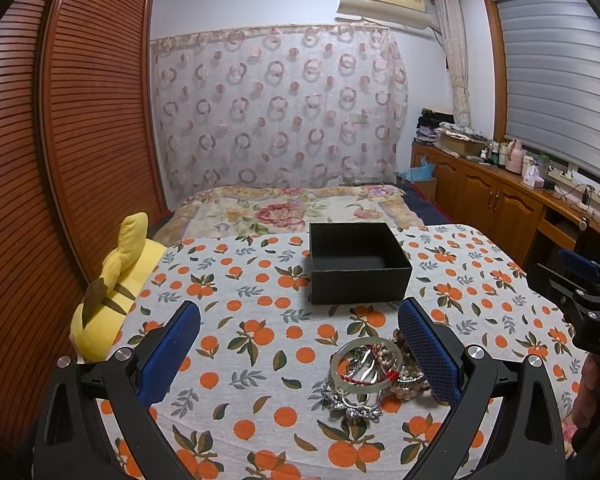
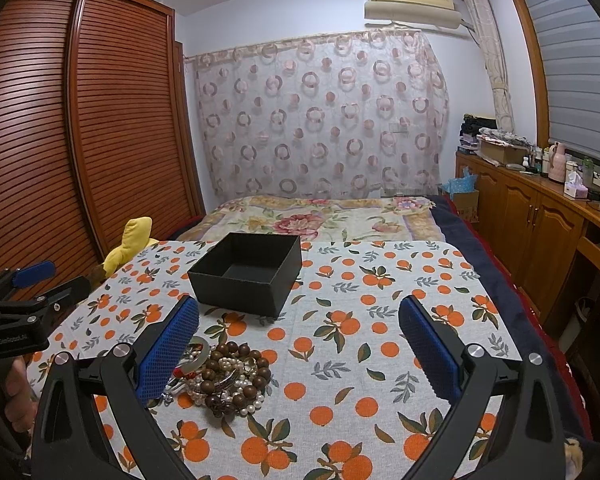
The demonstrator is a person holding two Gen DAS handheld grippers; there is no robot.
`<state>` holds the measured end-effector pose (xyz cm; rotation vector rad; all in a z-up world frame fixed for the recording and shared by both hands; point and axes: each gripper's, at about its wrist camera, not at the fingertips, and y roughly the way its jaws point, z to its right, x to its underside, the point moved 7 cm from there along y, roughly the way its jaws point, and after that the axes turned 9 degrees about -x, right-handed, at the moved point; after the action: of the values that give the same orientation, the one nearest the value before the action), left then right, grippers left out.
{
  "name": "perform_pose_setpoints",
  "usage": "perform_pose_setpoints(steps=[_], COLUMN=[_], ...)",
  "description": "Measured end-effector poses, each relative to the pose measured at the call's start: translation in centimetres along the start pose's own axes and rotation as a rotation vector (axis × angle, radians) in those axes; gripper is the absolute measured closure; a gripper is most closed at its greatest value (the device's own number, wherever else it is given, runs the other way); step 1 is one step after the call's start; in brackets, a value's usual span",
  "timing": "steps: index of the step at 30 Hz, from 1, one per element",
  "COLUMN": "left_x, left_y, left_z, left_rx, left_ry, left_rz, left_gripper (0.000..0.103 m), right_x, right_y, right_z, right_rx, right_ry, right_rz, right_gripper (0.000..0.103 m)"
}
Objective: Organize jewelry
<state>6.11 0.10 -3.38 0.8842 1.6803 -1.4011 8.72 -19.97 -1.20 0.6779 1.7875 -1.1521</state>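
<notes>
A pile of jewelry (image 1: 374, 376) lies on the orange-print cloth: a pale jade bangle (image 1: 366, 362), silver pieces, pearls. In the right wrist view the jewelry pile (image 2: 226, 380) shows brown wooden beads (image 2: 236, 368) and pearls. An open, empty black box (image 1: 358, 262) stands behind it; it also shows in the right wrist view (image 2: 248, 274). My left gripper (image 1: 300, 354) is open, the pile just inside its right finger. My right gripper (image 2: 300, 350) is open, the pile beside its left finger. Neither holds anything.
A yellow plush toy (image 1: 116, 292) lies at the cloth's left edge. A floral bedspread (image 1: 288, 210) stretches behind the box. A slatted wooden wardrobe (image 1: 60, 140) stands left. Wooden cabinets (image 2: 536, 224) with clutter run along the right.
</notes>
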Motion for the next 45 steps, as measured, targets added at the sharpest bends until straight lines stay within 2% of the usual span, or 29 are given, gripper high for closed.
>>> perform_pose_setpoints(steps=[23,30,45], left_x=[0.0,-1.4,-0.9], left_y=[-0.1,-0.8,-0.8], left_z=[0.1,0.6,0.2], left_rx=[0.002,0.005,0.012], left_ry=[-0.002,-0.009,-0.012], left_rz=[0.006,0.017,0.028], left_gripper=[0.007,0.007,0.007], right_x=[0.0,0.0,0.0], right_y=[0.0,0.0,-0.2], right_z=[0.0,0.0,0.0], right_rx=[0.0,0.0,-0.001], right_ry=[0.001,0.001,0.0], right_rz=[0.001,0.001,-0.001], right_gripper=[0.002,0.002,0.002])
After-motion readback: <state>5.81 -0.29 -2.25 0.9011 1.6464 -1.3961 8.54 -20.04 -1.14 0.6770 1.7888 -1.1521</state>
